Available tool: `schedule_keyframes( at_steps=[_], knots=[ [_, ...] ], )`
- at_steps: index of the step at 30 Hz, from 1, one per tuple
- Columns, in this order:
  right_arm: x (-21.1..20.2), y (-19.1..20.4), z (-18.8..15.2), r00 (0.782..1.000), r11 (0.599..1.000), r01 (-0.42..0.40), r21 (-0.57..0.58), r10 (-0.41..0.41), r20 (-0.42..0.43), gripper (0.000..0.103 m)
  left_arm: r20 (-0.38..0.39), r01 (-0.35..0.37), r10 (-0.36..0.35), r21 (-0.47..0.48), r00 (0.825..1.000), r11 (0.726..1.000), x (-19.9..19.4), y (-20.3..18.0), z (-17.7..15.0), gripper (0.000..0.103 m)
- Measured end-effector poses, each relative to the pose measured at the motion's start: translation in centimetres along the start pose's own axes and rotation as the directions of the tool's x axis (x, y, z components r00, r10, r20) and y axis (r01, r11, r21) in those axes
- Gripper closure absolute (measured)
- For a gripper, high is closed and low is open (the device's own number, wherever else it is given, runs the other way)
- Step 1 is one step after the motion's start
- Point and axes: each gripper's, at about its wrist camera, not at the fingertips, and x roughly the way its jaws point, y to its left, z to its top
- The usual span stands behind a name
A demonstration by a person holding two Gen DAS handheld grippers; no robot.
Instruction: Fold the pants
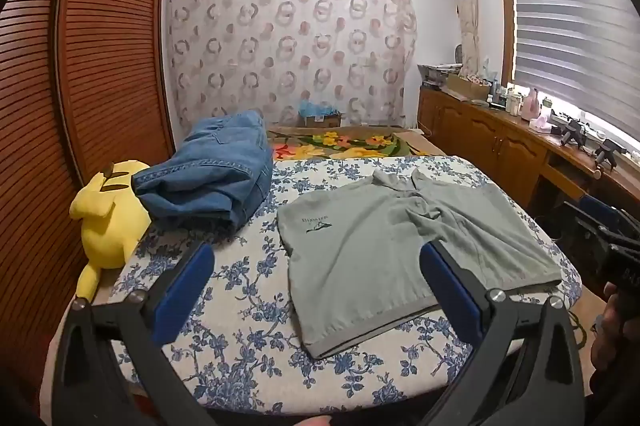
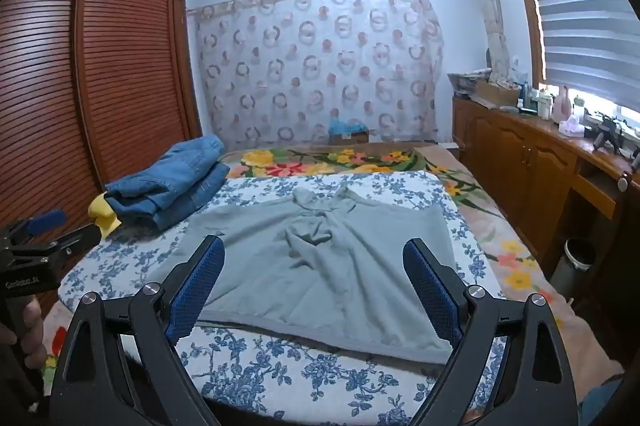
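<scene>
I see the grey-green pants (image 1: 400, 246) spread flat on the floral bedcover (image 1: 240, 290), right of the folded jeans (image 1: 208, 177), their hem edge crosswise just ahead of my left gripper (image 1: 316, 278) and right gripper (image 2: 312, 282), both wide open and empty.

The left tool (image 1: 316, 278) hangs over the near edge of the bed (image 1: 248, 346), its blue-padded fingers (image 1: 182, 290) spread wide with nothing between them. Grey-green pants (image 1: 360, 258) lie spread flat on the blue-flowered sheet, waistband nearest (a small dark logo sits near one corner). Folded jeans (image 1: 212, 173) rest further back on the left, touching a yellow plush toy (image 1: 108, 214) beside the slatted wardrobe (image 1: 100, 45). The right tool (image 1: 612, 242) shows at the right edge.
</scene>
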Motion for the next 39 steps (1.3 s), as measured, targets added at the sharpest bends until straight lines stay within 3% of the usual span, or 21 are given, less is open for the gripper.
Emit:
schedule_keyframes(
  at_steps=[39],
  knots=[
    [-0.7, -0.1, 0.1, 1.0, 1.0, 0.008, 0.001, -0.008, 0.007, 0.01, 0.003, -0.011, 0.011, 0.019, 1.0, 1.0, -0.5, 0.2, 0.6, 0.0]
  ],
)
